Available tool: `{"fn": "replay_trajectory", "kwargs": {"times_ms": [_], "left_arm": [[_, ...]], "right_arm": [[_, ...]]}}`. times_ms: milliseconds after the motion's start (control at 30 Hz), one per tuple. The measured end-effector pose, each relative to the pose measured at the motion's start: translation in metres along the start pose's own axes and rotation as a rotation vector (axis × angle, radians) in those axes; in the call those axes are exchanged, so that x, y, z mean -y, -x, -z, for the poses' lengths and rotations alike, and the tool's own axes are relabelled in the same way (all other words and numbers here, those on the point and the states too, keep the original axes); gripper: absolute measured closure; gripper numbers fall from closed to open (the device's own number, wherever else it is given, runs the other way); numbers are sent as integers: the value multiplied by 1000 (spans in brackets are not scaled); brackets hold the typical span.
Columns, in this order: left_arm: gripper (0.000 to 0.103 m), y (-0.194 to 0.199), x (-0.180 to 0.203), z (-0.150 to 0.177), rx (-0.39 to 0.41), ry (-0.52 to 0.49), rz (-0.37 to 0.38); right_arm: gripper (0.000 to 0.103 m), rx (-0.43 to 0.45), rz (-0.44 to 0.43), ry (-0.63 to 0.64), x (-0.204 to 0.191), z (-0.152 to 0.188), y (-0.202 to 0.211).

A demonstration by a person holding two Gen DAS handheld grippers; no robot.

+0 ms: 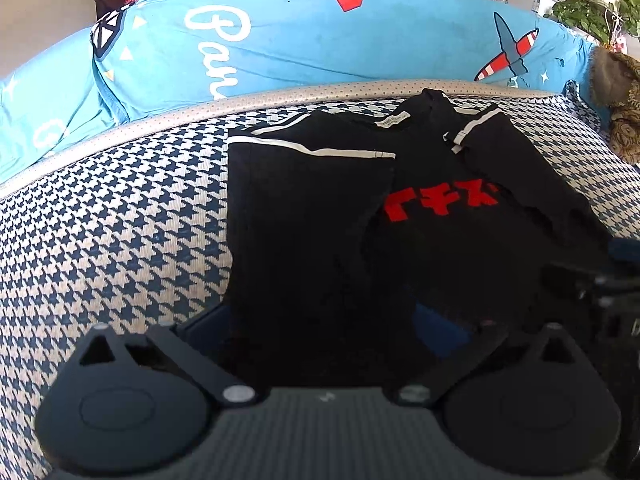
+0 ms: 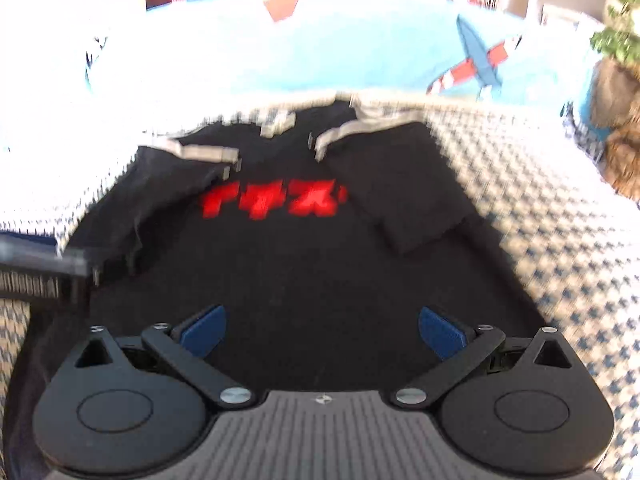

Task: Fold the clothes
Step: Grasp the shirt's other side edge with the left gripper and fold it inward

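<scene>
A black T-shirt (image 1: 460,248) with red lettering (image 1: 440,200) and white sleeve stripes lies on a houndstooth cushion (image 1: 120,220). Its left side is folded over the middle. My left gripper (image 1: 320,332) is open at the shirt's near edge, and the folded black cloth lies between its spread fingers. In the blurred right wrist view the same shirt (image 2: 312,264) lies flat, both sleeves folded inward. My right gripper (image 2: 322,330) is open and empty, its blue pads (image 2: 204,332) just above the shirt's lower part. The right gripper also shows at the left view's right edge (image 1: 612,280).
A blue printed sofa back (image 1: 300,40) rises behind the cushion. A brown furry item (image 1: 620,108) lies at the far right and a green plant (image 1: 600,4) stands behind it. Bare houndstooth cushion (image 2: 560,220) lies right of the shirt.
</scene>
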State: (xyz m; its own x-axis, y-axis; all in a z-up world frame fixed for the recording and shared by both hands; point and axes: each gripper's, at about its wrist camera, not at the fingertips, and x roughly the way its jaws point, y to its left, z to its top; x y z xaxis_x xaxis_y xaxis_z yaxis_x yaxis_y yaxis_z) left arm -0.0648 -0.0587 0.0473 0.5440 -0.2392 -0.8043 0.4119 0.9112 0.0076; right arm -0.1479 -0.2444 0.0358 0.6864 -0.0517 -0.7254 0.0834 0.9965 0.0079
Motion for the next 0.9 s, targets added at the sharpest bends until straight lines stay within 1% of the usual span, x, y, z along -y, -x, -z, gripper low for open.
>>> {"fn": "replay_trajectory", "kwargs": {"times_ms": [33, 167, 333, 367, 433, 500, 633, 700, 800, 900], "left_arm": [[0, 0, 1, 1, 1, -5, -8], [0, -4, -1, 0, -7, 7, -23], [0, -11, -6, -4, -14, 50, -25], [0, -12, -6, -4, -18, 52, -26], [0, -15, -6, -4, -24, 54, -26], [0, -19, -6, -4, -31, 56, -26], [0, -23, -5, -4, -42, 63, -23], [0, -24, -6, -5, -47, 70, -18], [0, -25, -6, -5, -50, 74, -14], [0, -25, -6, -6, -52, 78, -11]], "right_arm": [[0, 12, -6, -11, 6, -4, 2], [0, 6, -21, -90, 38, -23, -2], [1, 21, -37, -214, 81, -42, -10], [3, 29, -40, -242, 90, -45, -11], [15, 35, -52, -283, 103, -48, -16], [23, 39, -65, -321, 115, -51, -20], [33, 42, -98, -368, 131, -55, -30], [36, 46, -120, -372, 134, -57, -35], [36, 50, -137, -362, 138, -59, -43], [36, 31, -163, -359, 139, -59, -54]]}}
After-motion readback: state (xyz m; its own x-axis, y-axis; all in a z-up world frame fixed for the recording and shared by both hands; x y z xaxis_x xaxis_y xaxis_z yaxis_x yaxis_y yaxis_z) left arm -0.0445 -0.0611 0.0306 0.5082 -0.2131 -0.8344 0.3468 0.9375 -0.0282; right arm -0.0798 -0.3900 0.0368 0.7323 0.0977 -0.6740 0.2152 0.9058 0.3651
